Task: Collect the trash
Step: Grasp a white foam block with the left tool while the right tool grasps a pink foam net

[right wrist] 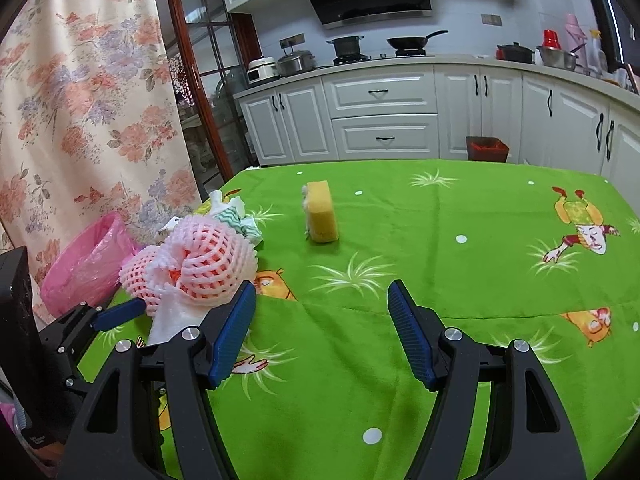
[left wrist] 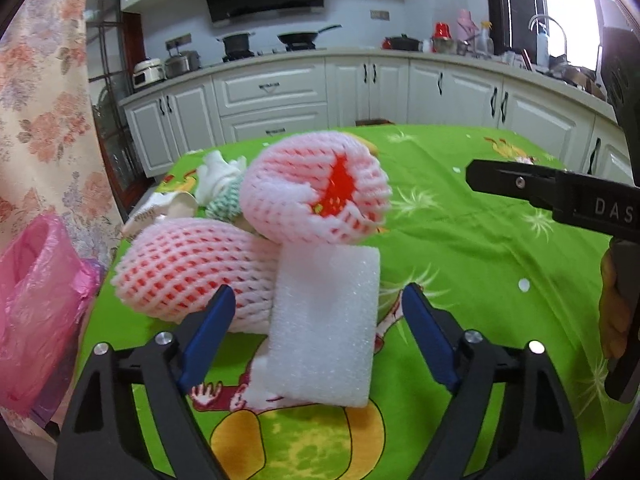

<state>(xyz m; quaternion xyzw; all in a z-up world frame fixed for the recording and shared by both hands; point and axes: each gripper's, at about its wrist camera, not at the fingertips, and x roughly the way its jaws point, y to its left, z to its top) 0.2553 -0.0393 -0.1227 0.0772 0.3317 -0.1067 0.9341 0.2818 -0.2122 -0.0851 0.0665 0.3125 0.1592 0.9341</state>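
Tablecloth (right wrist: pixel 460 216) was bright green with cartoon figures and white dots. Foam block (left wrist: pixel 326 320) white; fruit nets (left wrist: pixel 316 188) white over red. Sponge (right wrist: pixel 321 211) yellow. Bin bag (right wrist: pixel 86 264) pink. Curtain (right wrist: pixel 80 92) cream, floral. Tool pads (right wrist: pixel 234 332) blue.

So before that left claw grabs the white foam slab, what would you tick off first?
1. White foam block between left gripper fingers: ok.
2. Fingers pressing the block: not ok, gaps show on both sides.
3. Foam nets lean against the block, may get dragged along: not ok.
4. Pink bin bag open beside the table: ok.
5. Right gripper empty, open: ok.
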